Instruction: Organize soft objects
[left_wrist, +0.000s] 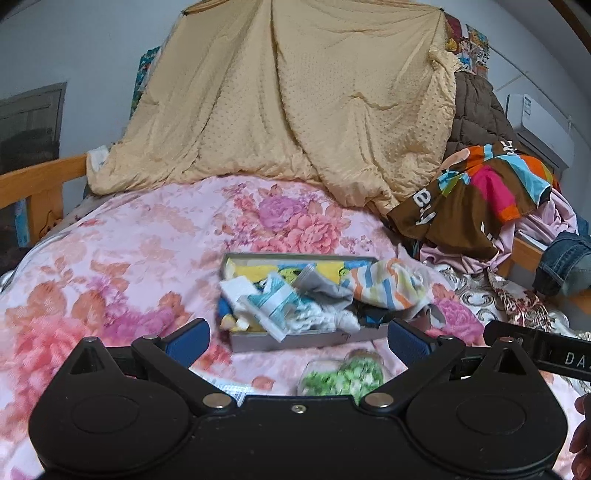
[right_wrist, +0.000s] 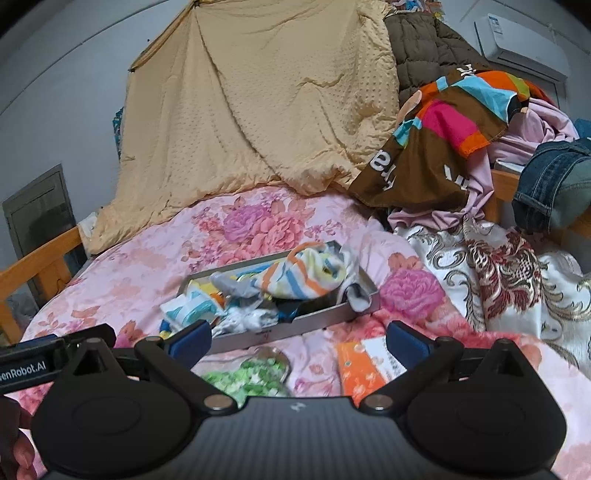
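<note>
A shallow grey tray (left_wrist: 295, 340) (right_wrist: 317, 319) lies on the pink floral bedspread (left_wrist: 122, 251) (right_wrist: 155, 258), piled with several socks. A pastel striped sock (left_wrist: 388, 286) (right_wrist: 303, 275) drapes over its right end. A white and teal sock (left_wrist: 275, 301) (right_wrist: 188, 308) and a grey sock (left_wrist: 327, 288) (right_wrist: 231, 284) lie beside it. My left gripper (left_wrist: 298, 338) is open and empty, just short of the tray's near wall. My right gripper (right_wrist: 299, 339) is open and empty, also just short of the tray.
A clear jar of green bits (left_wrist: 343, 376) (right_wrist: 251, 374) lies between the grippers and the tray. An orange packet (right_wrist: 365, 365) lies on the right. A tan quilt (left_wrist: 295, 96) (right_wrist: 258, 92) hangs behind. Colourful clothes (left_wrist: 480, 195) (right_wrist: 443, 140) and jeans (right_wrist: 554, 181) pile on the right. A wooden bed rail (left_wrist: 40, 184) stands left.
</note>
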